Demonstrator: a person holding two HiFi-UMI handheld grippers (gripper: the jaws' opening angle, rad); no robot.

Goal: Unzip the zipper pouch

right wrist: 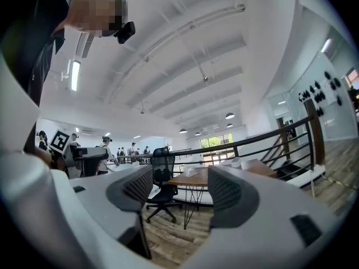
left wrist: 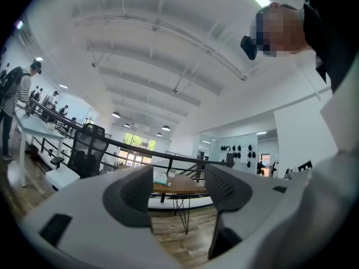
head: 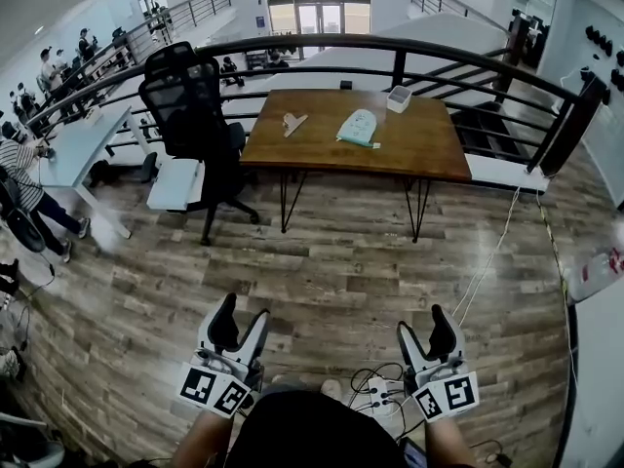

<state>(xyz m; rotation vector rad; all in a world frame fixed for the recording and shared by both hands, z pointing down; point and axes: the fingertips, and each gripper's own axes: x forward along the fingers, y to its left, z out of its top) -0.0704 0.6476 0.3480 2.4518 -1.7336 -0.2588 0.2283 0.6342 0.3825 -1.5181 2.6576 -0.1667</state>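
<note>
We see the left hand-held gripper (head: 242, 312) low in the head view, its jaws spread wide with nothing between them; its own view shows only the distant room in the gap. The right hand-held gripper (head: 423, 322) stands just as wide and just as empty, and both point level across the room, side by side but apart, over a floor (head: 331, 261) of wooden planks. A tangle of cables (head: 375, 388) lies on the floor between the two, close to the person's body. The pouch (head: 358, 128), pale green and white, lies well away from both on the far wooden counter (head: 409, 149), untouched. On the same counter we make out a small white box (head: 399, 98) near the back edge and a light wooden piece (head: 292, 123) to the pouch's left. A black chair (head: 190, 105) stands at the counter's left end, a dark railing (head: 390, 47) curves behind it, and several people (head: 19, 183) stand at far left.
</note>
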